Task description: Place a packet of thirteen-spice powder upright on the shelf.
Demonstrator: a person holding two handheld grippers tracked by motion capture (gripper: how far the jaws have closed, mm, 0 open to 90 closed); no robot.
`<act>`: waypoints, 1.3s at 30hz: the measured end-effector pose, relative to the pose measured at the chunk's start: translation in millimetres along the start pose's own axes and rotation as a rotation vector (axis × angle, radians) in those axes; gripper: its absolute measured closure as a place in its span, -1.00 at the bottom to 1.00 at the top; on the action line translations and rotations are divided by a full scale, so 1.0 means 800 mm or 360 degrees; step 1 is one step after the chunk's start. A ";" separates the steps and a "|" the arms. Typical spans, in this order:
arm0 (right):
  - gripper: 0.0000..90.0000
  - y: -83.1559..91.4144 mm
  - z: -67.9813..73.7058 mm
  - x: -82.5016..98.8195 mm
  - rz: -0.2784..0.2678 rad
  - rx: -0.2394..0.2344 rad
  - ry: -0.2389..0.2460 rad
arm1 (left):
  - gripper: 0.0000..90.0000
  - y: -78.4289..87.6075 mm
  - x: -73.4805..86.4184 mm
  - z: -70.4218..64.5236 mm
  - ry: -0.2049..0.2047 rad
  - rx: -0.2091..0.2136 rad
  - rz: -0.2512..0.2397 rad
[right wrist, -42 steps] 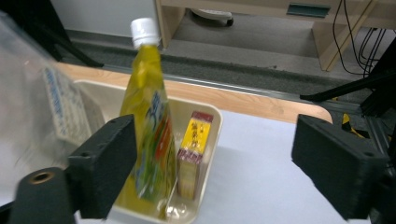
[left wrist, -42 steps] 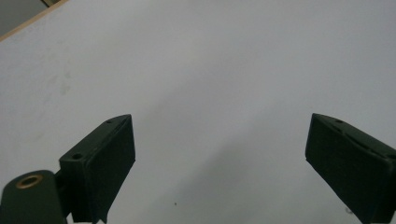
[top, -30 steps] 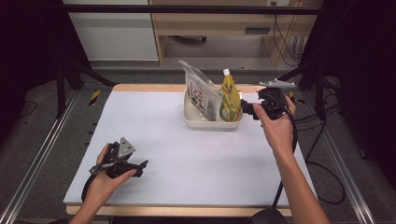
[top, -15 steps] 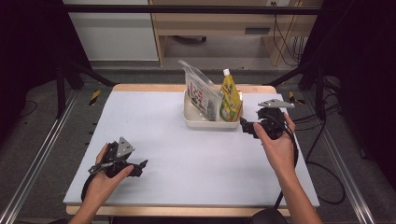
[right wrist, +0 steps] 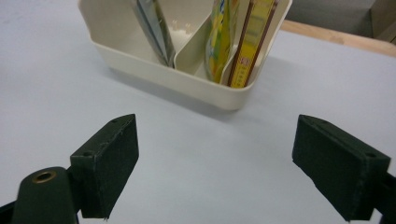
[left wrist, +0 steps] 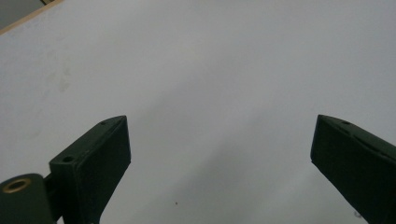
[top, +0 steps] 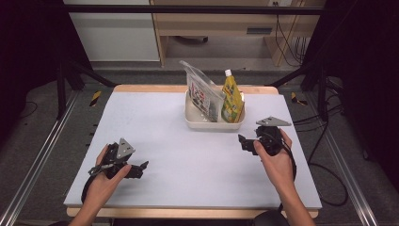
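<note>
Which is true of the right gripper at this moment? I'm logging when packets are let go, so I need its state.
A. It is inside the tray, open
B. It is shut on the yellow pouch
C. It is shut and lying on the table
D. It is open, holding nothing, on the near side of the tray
D: the right gripper has its jaws wide apart with nothing between them, and the cream tray with the yellow pouch stands beyond it.

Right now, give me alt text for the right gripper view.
A cream bin stands on the pale table ahead of the open right tool, holding a clear pouch in one compartment and yellow packets in the other.
</note>
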State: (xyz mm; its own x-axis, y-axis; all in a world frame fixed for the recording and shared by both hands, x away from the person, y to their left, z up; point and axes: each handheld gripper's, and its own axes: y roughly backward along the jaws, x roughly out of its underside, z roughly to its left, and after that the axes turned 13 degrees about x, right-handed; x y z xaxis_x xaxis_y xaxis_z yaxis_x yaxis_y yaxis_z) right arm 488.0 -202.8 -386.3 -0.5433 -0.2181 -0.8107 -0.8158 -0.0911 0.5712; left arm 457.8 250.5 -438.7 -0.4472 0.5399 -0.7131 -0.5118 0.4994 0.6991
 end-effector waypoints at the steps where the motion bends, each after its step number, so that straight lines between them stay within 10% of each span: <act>1: -0.67 -0.002 0.002 0.009 0.0011 -0.0013 0.0004 | -0.89 0.000 0.000 0.000 -0.0005 0.0003 0.0009; 27: -0.74 -0.032 0.001 0.084 0.0057 0.0019 0.0016 | -0.89 -0.002 0.004 0.006 -0.0001 -0.0068 0.0025; 39: -0.77 -0.040 -0.006 0.108 0.0009 0.0104 0.0034 | -0.89 0.008 0.015 0.031 0.0133 -0.0121 -0.0044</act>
State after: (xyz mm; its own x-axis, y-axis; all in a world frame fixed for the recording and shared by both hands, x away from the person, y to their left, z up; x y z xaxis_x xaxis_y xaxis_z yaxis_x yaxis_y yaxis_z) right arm 468.4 -223.6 -473.9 -0.5440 -0.2391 -0.8043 -0.8244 -0.0264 0.5654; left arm 467.4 276.9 -441.9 -0.4901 0.4668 -0.7362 -0.5775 0.4588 0.6753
